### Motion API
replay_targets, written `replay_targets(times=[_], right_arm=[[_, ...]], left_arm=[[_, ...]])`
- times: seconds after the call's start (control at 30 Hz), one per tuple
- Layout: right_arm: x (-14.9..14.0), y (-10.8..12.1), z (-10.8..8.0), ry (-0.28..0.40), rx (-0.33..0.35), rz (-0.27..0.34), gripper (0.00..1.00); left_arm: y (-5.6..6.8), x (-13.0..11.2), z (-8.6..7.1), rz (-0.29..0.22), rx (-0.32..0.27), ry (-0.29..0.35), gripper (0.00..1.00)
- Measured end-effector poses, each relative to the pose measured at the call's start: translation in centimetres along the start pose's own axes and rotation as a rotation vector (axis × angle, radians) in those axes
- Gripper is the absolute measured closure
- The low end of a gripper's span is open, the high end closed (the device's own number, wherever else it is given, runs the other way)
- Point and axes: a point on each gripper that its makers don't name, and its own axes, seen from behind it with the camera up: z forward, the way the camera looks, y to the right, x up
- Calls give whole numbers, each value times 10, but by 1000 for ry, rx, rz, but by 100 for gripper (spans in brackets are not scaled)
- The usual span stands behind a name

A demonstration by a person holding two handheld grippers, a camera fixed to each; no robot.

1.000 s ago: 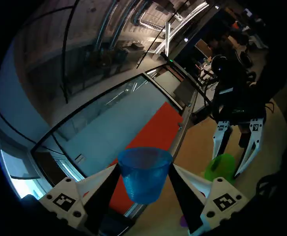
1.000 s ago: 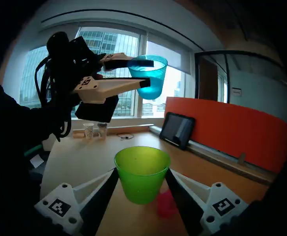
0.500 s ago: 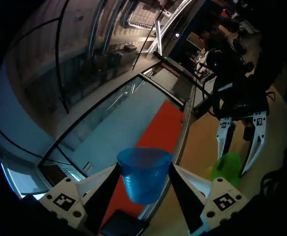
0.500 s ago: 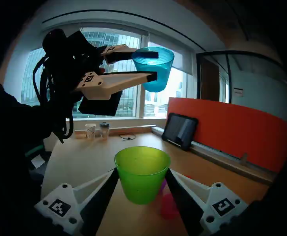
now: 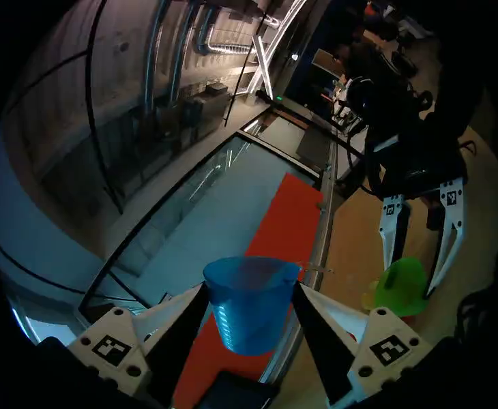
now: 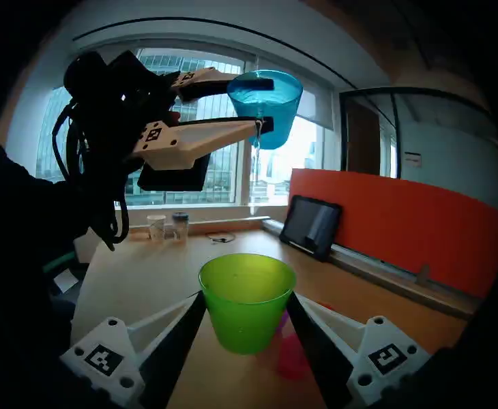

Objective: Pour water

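The left tool [image 6: 265, 105], raised at upper left in the right gripper view, grips a tipped blue cup [image 6: 277, 112] between both fingers, with a thin stream of water [image 6: 255, 163] falling from its rim. Below, at centre, the right tool [image 6: 247, 296] holds a green cup [image 6: 247, 317] upright above the wooden surface [image 6: 140, 273]. Further right a dark tablet [image 6: 308, 227] leans before an orange partition [image 6: 419, 225].

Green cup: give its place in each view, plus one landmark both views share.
Left gripper view: green cup at lower right, between the right hand-held gripper's fingers.
Right gripper view: green cup at lower centre, between that hand-held gripper's own fingers.
Shared landmark: the orange partition, behind the blue cup in the left gripper view, at right in the right gripper view.
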Motion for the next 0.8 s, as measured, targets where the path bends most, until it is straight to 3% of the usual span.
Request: replay_targets(times=[0.8], right_arm=[[4,3,-3,13,-7,1,12]], left_arm=[[-4,16,-1,132,21,18,15]])
